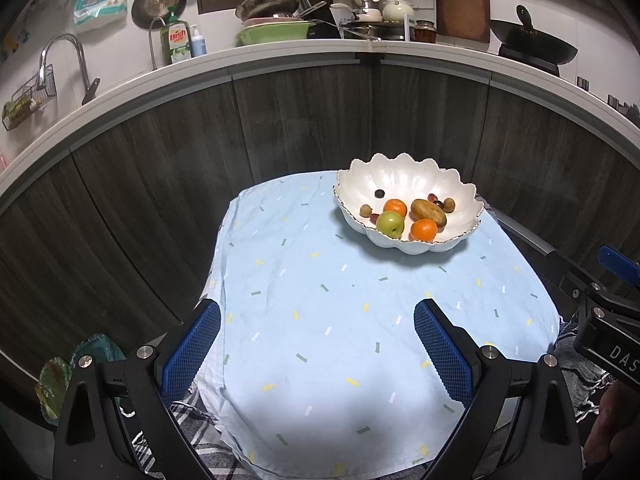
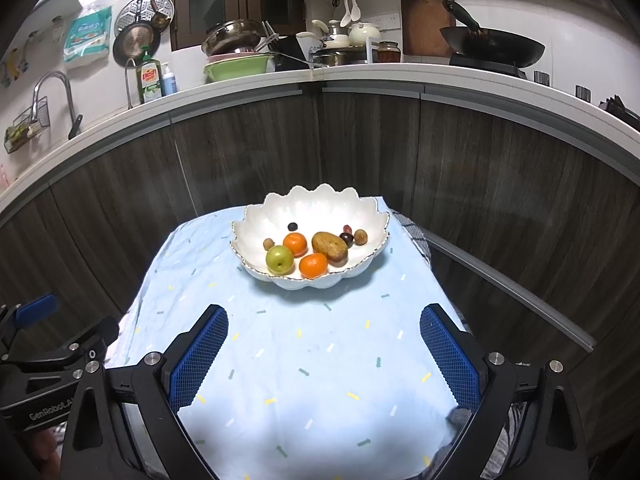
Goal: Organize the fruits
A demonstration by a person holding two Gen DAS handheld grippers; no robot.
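Observation:
A white scalloped bowl [image 1: 404, 178] [image 2: 320, 208] stands at the far side of a light blue cloth [image 1: 340, 320] [image 2: 312, 360]. In it lie a green apple [image 1: 389, 224] [image 2: 279, 260], two oranges [image 1: 423, 229] [image 2: 313, 265], a brown kiwi [image 1: 428, 212] [image 2: 329, 246] and several small dark and tan fruits [image 2: 348, 238]. My left gripper [image 1: 316, 332] is open and empty above the near cloth. My right gripper [image 2: 324, 340] is open and empty, near side of the bowl. Each gripper's body shows at the other view's edge.
Dark wood cabinet fronts [image 1: 280, 128] curve behind the table under a white counter [image 2: 360, 70] with a sink tap [image 1: 60, 56], dish soap [image 1: 175, 40], pots and a wok [image 2: 492, 46]. A checked cloth [image 1: 188, 404] lies under the blue one. Glass dishes [image 1: 60, 376] sit low left.

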